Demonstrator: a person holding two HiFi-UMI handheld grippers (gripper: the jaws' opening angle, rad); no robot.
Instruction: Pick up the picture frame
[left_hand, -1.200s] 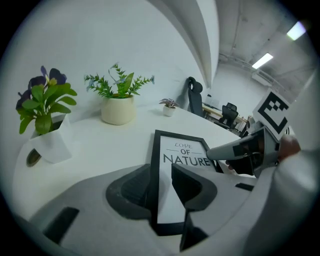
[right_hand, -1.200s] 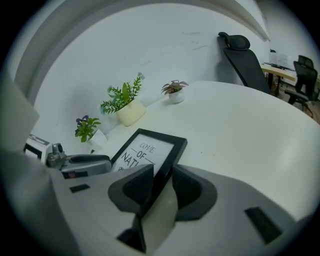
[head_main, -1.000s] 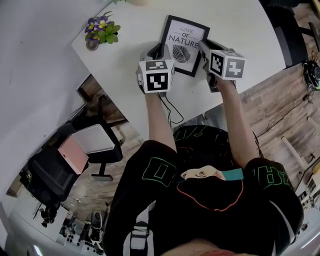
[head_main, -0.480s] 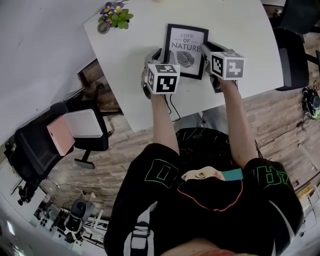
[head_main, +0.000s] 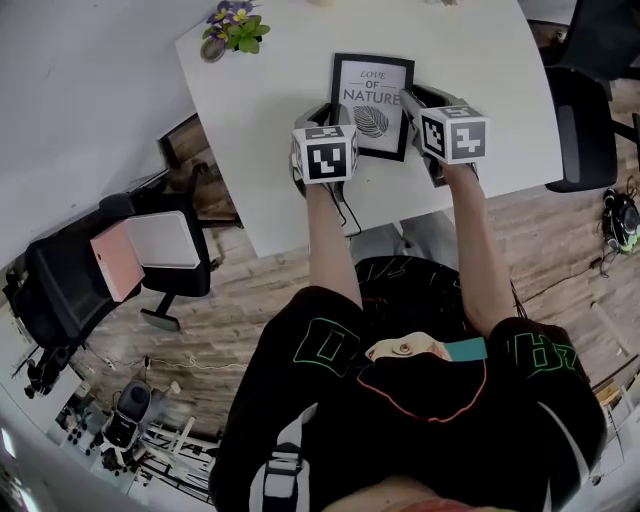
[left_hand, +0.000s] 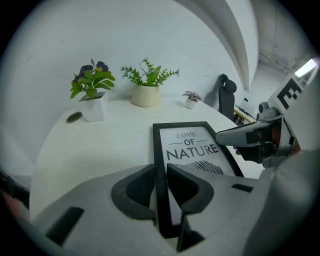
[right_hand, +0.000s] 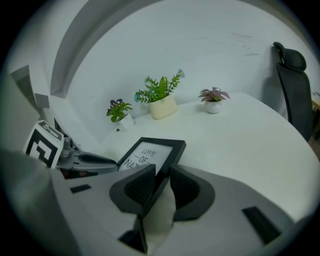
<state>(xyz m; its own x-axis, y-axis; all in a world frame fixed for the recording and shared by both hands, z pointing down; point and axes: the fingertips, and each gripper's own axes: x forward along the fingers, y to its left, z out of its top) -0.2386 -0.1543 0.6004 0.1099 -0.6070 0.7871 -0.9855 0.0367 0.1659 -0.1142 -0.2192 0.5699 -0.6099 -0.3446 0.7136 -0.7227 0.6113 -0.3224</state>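
Head view, frame spot: picture frame lies on the white table, mid-top, straight ahead of the person.
Head view, long axis: runs near-to-far, short edge toward the person.
Head view, tongs vs frame: left gripper on the left long rail, right gripper on the right long rail, both toward the near end. Neither hand is nearer, so it's an even two-sided hold.
Left gripper view, jaws: left gripper has just been closing. The left rail of the picture frame sits btwn the pads, pinched, no gap I can see.
Left gripper view, across: right gripper tip on the opposite rail, a bit farther along.
Right gripper view, jaws: right gripper has been easing tighter too. It pinches the right rail of the picture frame at its near stretch.
Right gripper view, across: left gripper on the other rail, roughly abreast.
Lifted yet: can't tell from any view.
Next move, my guess: both hands go straight up together. If one side leads, the long axis tips and a rail could slip out.
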